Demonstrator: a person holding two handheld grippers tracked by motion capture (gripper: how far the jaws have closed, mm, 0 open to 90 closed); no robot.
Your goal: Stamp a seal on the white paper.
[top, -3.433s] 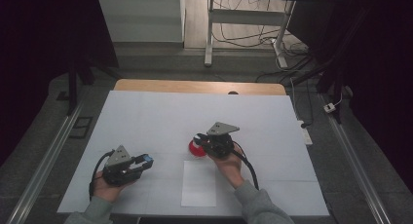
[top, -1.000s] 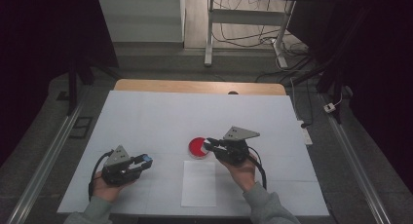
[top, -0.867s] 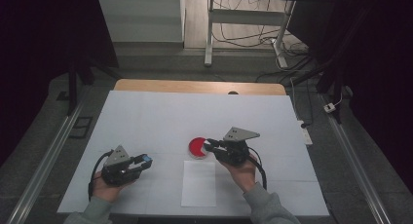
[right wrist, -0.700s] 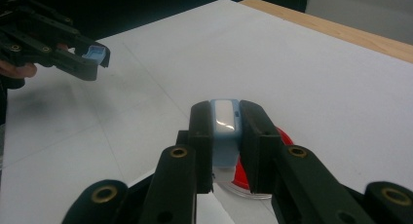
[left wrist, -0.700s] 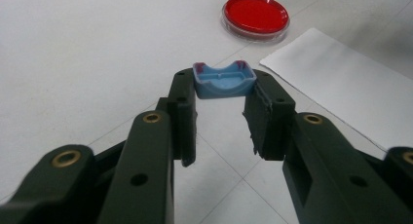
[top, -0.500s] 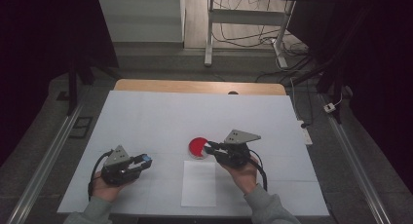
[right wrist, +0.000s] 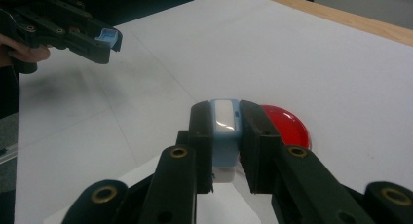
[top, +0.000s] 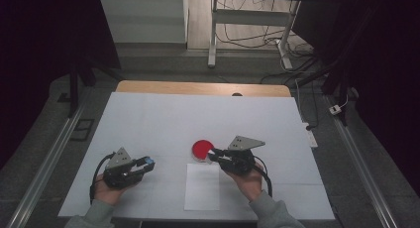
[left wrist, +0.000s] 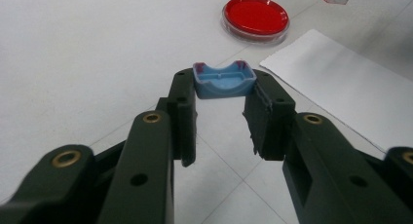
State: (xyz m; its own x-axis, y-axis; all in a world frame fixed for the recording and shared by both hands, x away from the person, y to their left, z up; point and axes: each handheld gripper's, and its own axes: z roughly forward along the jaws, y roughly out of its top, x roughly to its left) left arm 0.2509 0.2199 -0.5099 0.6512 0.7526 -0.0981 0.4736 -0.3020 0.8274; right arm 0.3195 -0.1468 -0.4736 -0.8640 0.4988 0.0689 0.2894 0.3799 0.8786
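We hold a blue cap [left wrist: 224,81] in the left gripper [top: 144,164], fingers [left wrist: 182,104] clamped on its two sides, hovering over the near-left counter [top: 148,119]. The right gripper [top: 212,154] has its fingers [right wrist: 202,131] closed on a pale blue-and-white piece [right wrist: 225,131], probably the part that the cap fits, with its tip at the near-right edge of the red dish [top: 201,149]; whether it touches the dish we cannot tell. A white sheet [top: 203,186] lies just in front of the dish. By our reading, cap and piece are already apart and in hand; what is left is the work at the dish, then recapping. Compared with a few seconds ago, the right gripper sits further right and nearer to us, so the dish is now uncovered in the high view; the dish seems unmoved. The left gripper has kept its place.
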